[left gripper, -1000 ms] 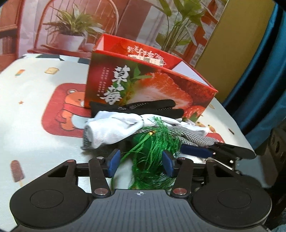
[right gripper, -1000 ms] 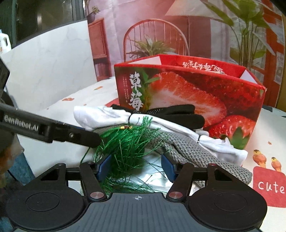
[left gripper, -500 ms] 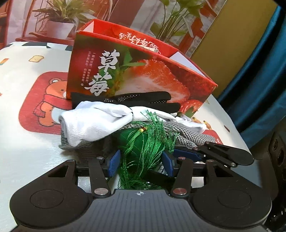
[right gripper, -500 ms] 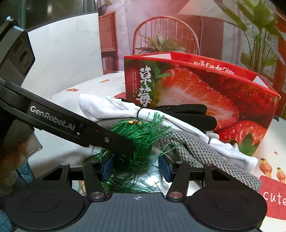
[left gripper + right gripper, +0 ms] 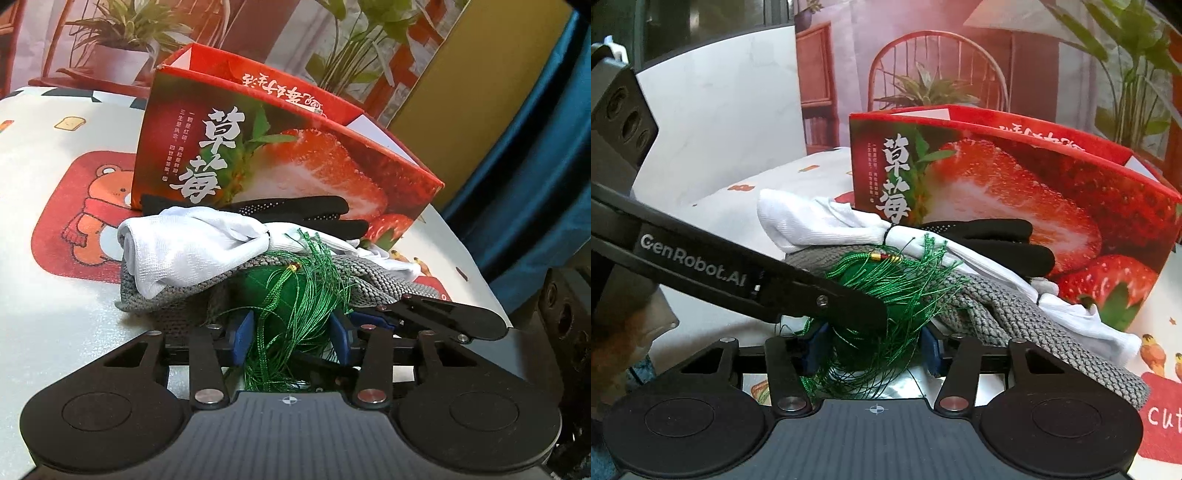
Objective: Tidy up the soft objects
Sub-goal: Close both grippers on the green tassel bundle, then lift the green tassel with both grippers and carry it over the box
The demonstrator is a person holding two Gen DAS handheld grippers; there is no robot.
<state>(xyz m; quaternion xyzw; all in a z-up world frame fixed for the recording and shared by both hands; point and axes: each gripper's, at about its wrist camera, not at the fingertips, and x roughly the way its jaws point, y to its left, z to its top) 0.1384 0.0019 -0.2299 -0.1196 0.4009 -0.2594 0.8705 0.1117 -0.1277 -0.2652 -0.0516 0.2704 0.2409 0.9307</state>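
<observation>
A green tasselled soft object (image 5: 284, 295) lies at the front of a pile on the table, under a grey knitted cloth (image 5: 373, 284), a white cloth (image 5: 192, 247) and a black dotted glove (image 5: 295, 210). My left gripper (image 5: 290, 332) is open with its blue pads on either side of the green object. My right gripper (image 5: 873, 341) is open around the same green object (image 5: 886, 291) from the other side. The grey cloth (image 5: 1027, 314), white cloth (image 5: 820, 225) and black glove (image 5: 997, 236) show there too. The left gripper's finger (image 5: 827, 299) crosses the right wrist view.
A red strawberry-printed open box (image 5: 280, 155) stands right behind the pile, also in the right wrist view (image 5: 1015, 184). The tablecloth (image 5: 55, 192) has a bear print. Blue curtain (image 5: 535, 147) hangs past the table's right edge. A chair and potted plants stand behind.
Both grippers have moved in toward the pile. Their open pads now flank the green tasselled object, and the two grippers have come close to each other.
</observation>
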